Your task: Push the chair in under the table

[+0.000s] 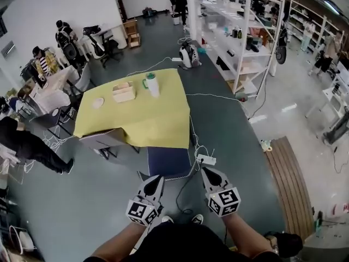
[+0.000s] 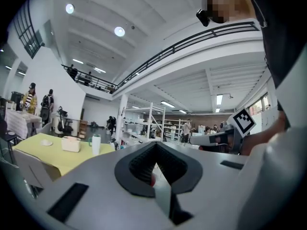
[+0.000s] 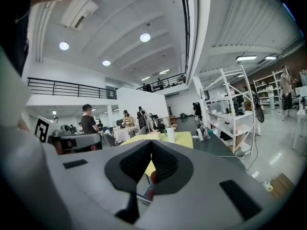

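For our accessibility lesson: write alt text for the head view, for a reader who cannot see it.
The left gripper and right gripper, both shut and empty, point across a grey floor toward a yellow-covered table with a chair at its near left corner. A box, a cup and a plate sit on it.

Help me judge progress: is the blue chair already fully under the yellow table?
No, the blue chair sticks out past the near edge of the yellow table.
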The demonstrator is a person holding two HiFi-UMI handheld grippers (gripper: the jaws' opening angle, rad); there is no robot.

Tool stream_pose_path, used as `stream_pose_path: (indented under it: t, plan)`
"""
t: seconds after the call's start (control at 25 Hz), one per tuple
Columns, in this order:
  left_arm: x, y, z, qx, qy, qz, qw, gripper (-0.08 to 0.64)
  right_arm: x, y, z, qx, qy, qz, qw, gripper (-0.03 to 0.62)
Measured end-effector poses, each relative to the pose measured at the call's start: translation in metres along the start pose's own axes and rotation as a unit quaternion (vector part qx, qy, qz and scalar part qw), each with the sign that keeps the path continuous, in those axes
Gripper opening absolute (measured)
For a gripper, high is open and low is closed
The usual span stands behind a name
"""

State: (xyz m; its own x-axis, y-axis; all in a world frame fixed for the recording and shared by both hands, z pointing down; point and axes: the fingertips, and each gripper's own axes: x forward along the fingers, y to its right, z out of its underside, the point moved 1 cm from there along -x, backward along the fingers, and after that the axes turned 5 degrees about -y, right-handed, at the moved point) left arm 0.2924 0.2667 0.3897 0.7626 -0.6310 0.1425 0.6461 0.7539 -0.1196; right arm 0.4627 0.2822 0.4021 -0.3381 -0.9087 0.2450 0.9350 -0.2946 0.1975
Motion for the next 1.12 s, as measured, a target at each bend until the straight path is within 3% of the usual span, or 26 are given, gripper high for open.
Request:
stream_pose_path:
  t: [0.24, 0.44, 1.12]
  plan:
    - [-0.048, -0.036, -0.002, -0.011, 0.011, -0.047, 0.9988, 0.006, 0.029, -0.052, -0.005, -0.016, -0.008, -0.047, 0.999, 0.014]
    - [-0.076, -0.06, -0.007, -0.022, 0.025, -0.062, 0.9975, 0.006, 0.047, -0.087, -0.009, -0.029, -0.015, -0.064, 0.997, 0.014]
    - [-0.109, -0.107, 0.006, -0.026, 0.023, -0.056, 0.9978, 0.006, 0.073, -0.135, 0.003, -0.051, -0.042, -0.045, 0.997, 0.014]
